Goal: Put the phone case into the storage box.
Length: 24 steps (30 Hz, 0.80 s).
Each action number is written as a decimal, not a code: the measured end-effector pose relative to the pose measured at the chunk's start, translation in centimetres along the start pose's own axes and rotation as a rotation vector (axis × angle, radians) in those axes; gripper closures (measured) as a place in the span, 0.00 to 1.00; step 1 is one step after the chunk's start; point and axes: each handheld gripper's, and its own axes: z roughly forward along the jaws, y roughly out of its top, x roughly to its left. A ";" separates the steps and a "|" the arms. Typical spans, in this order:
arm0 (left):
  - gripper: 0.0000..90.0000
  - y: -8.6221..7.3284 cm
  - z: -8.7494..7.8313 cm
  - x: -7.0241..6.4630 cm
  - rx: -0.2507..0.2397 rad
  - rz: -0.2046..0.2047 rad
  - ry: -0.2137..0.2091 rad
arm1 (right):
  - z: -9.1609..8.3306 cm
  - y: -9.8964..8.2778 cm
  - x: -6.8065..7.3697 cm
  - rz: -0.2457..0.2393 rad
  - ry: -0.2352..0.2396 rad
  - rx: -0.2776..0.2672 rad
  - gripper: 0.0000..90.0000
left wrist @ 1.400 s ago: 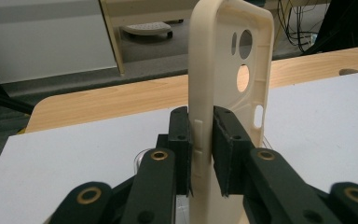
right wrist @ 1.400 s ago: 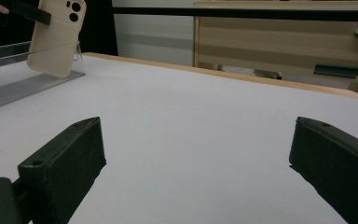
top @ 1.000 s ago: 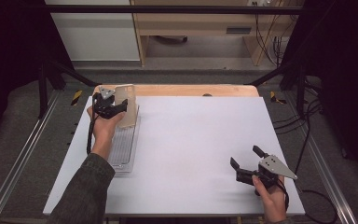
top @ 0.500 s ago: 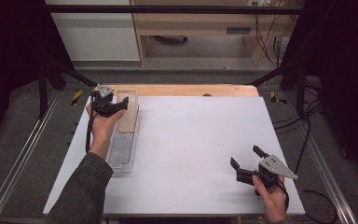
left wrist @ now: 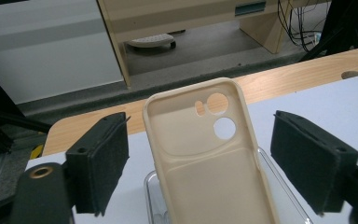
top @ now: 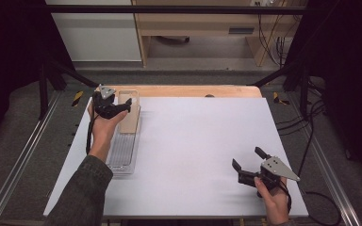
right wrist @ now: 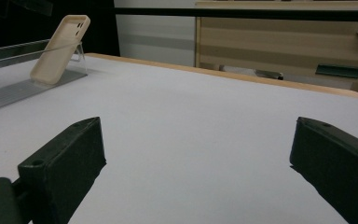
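White counter (top: 193, 155), wood strip behind. Left tool (left wrist: 200, 154) jaws had just been opening, beige phone case (left wrist: 205, 158) between, leaning in clear tray (top: 122, 155): release step; next, back off. Right tool (top: 248, 165) open, empty.

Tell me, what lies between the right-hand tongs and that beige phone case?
Only bare white table lies between the right tongs and the phone case, seen in the high view.

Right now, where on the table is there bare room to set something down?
The widest bare patch is the white table top between the clear tray at the left edge and the right gripper near the front right corner. The far right corner is bare too. The left edge is crowded: a beige phone case leans in the tray, between the left gripper's open jaws.
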 end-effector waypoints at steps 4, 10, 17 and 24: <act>0.16 0.0 0.0 0.0 0.000 -0.001 0.007 | 0.0 0.0 0.0 -0.003 0.000 0.000 0.03; 0.08 0.0 0.0 -0.1 0.002 -0.006 0.001 | 0.0 0.0 0.0 -0.004 -0.001 0.002 0.03; 0.04 0.0 -0.1 -0.5 -0.002 -0.003 -0.022 | 0.0 0.0 0.0 -0.001 0.000 0.002 0.03; 0.04 0.0 -0.2 -0.8 -0.006 0.003 -0.032 | 0.0 0.0 0.1 0.003 0.000 0.001 0.03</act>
